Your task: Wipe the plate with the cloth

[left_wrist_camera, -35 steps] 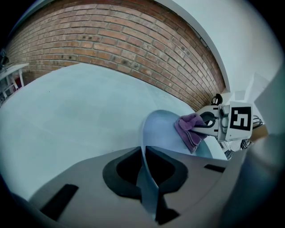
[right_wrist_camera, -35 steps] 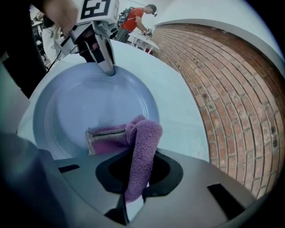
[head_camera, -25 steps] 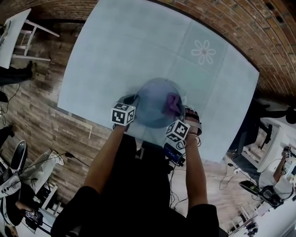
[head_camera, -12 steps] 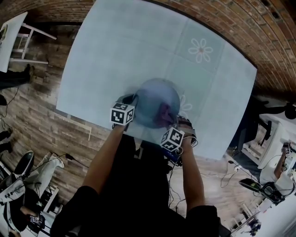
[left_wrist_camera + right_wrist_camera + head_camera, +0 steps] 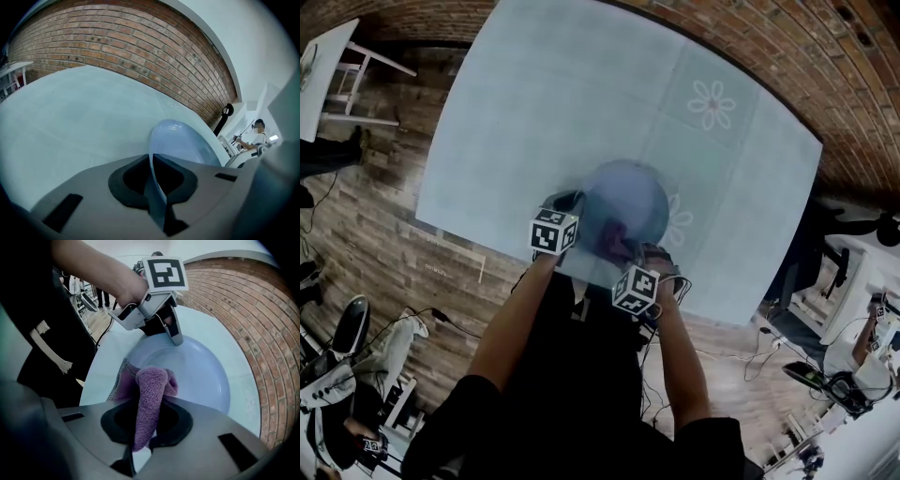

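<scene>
Obs.: one plate (image 5: 628, 202), pale blue, sits near my edge of the surface (image 5: 544, 103). My left gripper (image 5: 157, 185) is nipped down narrow on its near-left rim, and the rim runs edge-on between the jaws. My right gripper (image 5: 143, 430) is clamped on the cloth (image 5: 151, 387), with a bunched purple fold sticking out past the jaws. The fold presses on the plate's inner face near my side. I cannot tell whether the plate's far edge rests on the surface or is lifted.

Handling, plate (judgement): stiff, smooth and probably slick, with a thin rim, so there is little for the jaws to bite. Take it at the rim only, jaws straddling the edge. Press lightly with the cloth so the plate does not lever out of the grip. It looks light, but it could chip if it dropped.

Handling, cloth (judgement): soft terry, light and limp. It holds best by a gathered fold, as now. A loose tail hangs on the left side and may drag.

Count:
- plates: 1
- cloths: 1
- grippers: 2, both loaded
- surfaces: 1
- flower prints (image 5: 712, 103) on the covering: 2 visible
</scene>
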{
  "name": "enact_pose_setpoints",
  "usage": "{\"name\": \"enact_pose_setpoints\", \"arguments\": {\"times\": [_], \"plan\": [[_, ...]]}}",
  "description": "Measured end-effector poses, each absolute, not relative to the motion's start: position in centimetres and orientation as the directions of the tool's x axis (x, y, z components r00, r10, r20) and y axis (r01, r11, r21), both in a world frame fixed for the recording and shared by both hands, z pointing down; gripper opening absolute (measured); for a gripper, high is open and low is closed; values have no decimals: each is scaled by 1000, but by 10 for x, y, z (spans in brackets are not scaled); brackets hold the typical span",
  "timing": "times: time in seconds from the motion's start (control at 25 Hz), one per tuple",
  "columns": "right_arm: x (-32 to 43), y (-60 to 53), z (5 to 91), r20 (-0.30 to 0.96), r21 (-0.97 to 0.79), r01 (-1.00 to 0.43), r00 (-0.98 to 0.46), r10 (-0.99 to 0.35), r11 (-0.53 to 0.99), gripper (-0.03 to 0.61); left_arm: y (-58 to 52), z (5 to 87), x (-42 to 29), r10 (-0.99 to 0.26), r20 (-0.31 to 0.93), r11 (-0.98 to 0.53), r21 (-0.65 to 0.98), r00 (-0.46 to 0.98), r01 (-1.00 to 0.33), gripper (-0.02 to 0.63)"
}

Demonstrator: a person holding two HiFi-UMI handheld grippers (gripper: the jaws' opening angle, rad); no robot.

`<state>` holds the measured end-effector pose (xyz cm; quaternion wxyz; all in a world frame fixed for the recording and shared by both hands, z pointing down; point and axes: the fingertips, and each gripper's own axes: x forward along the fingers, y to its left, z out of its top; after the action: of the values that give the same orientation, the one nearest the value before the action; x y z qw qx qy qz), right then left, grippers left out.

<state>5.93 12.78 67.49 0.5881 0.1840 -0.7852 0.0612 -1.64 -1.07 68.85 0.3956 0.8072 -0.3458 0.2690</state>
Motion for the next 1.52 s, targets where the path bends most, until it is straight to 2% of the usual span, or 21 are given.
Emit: {"name": "enact_pose_setpoints", "arguments": {"times": [0.56,1.04,1.52], "plan": [[14,115,678,918,110,-327,-328,-222,939,57,-12,688,-15,-339,708,-448,458,620,-768,51],[18,69,682,895,133,-408,-342,-286,903,58,-12,688,-14,-333,707,-444,466,624,-765,51],[34,12,681,881,207,-401,-321,-349,892,58,-13,687,-14,-338,706,-435,469,622,-769,51]]}}
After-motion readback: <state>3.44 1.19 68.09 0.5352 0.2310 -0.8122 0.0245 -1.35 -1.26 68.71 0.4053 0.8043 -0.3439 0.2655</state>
